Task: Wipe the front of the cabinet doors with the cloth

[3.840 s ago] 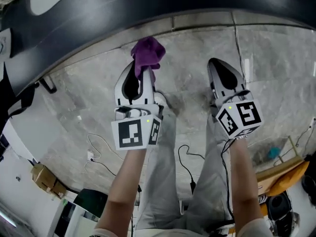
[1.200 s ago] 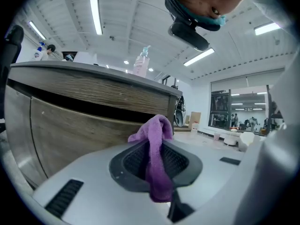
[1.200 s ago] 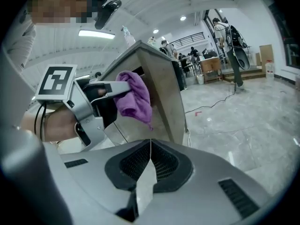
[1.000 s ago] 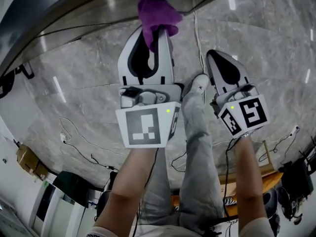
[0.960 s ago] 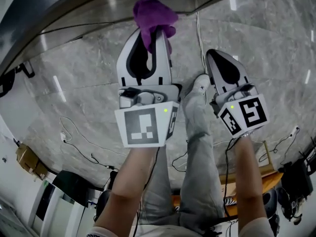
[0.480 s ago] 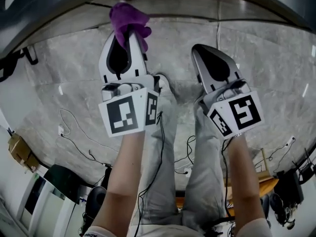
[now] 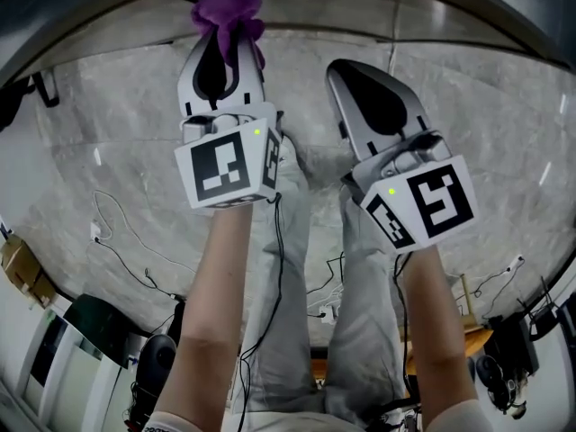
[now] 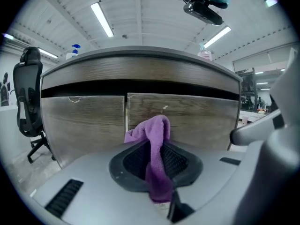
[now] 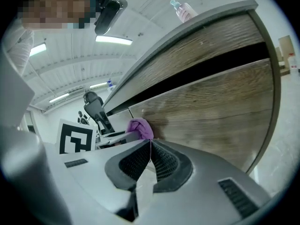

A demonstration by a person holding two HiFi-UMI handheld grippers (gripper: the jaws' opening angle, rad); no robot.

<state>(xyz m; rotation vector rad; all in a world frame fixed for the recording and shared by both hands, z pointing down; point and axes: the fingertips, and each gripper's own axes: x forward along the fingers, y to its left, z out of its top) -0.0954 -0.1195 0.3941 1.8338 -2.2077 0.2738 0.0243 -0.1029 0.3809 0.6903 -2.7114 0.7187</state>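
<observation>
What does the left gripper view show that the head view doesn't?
Only the left gripper view shows the wood fronts of the two cabinet doors, the thin gap between them, and a black office chair at the left. Only the head view shows the person's legs and the cables lying on the grey floor. Both show the purple cloth pinched in the left gripper, close to the doors.

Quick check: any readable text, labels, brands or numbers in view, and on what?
No readable words or numbers in any view.
Left gripper, right gripper: square marker patterns only, no letters.
Spray bottle and pink bottle on the cabinet: labels too small to read.
Cloth: no tag or print.
</observation>
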